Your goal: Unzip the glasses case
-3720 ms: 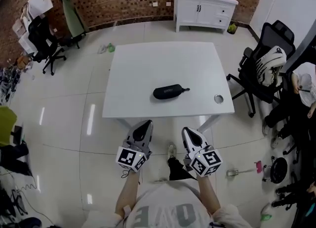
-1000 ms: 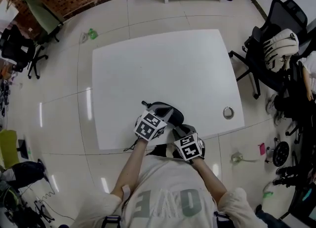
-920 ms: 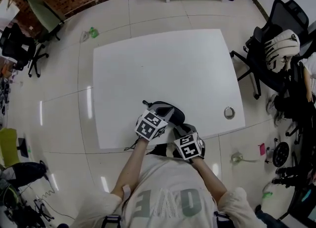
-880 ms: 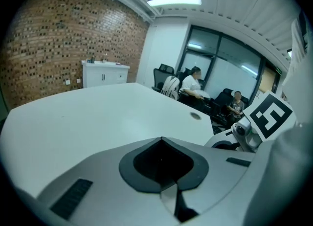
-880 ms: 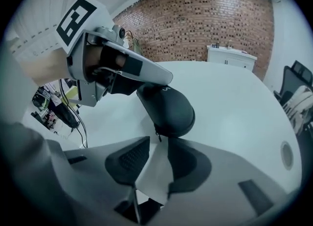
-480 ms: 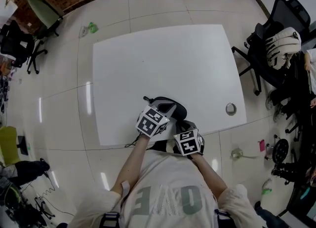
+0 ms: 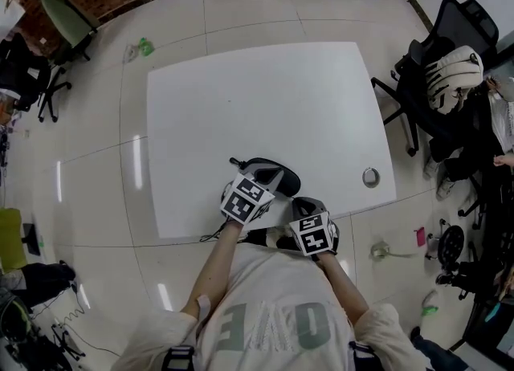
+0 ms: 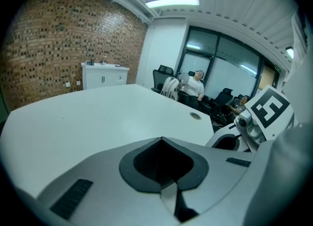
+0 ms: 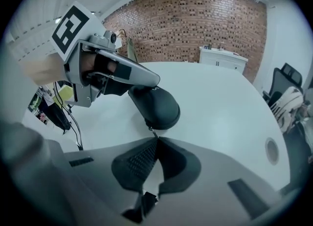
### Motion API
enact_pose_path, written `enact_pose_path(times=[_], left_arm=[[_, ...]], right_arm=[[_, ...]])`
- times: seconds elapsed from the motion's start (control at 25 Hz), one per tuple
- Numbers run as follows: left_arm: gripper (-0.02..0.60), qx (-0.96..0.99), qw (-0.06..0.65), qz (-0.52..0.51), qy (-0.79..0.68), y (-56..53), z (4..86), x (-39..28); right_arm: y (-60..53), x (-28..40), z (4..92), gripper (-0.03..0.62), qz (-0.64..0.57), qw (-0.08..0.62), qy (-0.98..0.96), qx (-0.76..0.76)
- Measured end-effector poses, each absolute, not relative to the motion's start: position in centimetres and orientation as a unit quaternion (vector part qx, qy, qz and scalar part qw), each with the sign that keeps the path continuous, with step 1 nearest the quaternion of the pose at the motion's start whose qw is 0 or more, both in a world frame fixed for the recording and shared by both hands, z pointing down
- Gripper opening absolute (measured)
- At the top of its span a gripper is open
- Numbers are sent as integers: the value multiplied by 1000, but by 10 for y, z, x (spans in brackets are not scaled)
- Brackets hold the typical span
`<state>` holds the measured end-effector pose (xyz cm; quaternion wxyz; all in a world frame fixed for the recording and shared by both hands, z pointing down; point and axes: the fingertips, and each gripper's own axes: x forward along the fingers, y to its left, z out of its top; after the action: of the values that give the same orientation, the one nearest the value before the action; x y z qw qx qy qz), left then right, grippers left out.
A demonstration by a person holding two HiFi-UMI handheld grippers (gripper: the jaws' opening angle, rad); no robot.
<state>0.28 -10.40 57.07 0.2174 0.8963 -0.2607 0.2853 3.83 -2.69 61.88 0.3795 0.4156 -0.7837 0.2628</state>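
On the white tabletop (image 7: pixel 257 104), near its 6 o'clock edge, the glasses case (image 9: pixel 156 107) lies under the left tool (image 8: pixel 162 141), jaws together and empty, seemingly steadying it while the right tool (image 9: pixel 156 141), at the case's 5 o'clock, pinches the zipper pull (image 9: pixel 152 132)

From the head view, the left gripper (image 7: pixel 267 178) covers the near left part of the glasses case (image 7: pixel 287 178). At the case's near end, the zip pull (image 9: pixel 152 132) disappears between the closed tips of the right gripper (image 9: pixel 155 141).
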Motion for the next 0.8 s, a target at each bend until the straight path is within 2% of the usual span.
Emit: enact_pose_path(times=[0.2, 0.44, 0.6, 0.8], left_arm=[[3, 898, 213, 283, -262, -106, 572, 2], [3, 898, 216, 281, -262, -106, 571, 2], [3, 897, 222, 280, -261, -106, 570, 1], [3, 896, 225, 280, -262, -106, 570, 1]], right_arm=[[-31, 40, 608, -2, 262, 349, -811, 389], [-25, 25, 622, 0, 202, 406, -823, 343], [-30, 20, 623, 74, 208, 405, -822, 342], [-28, 14, 626, 80, 203, 423, -813, 344]])
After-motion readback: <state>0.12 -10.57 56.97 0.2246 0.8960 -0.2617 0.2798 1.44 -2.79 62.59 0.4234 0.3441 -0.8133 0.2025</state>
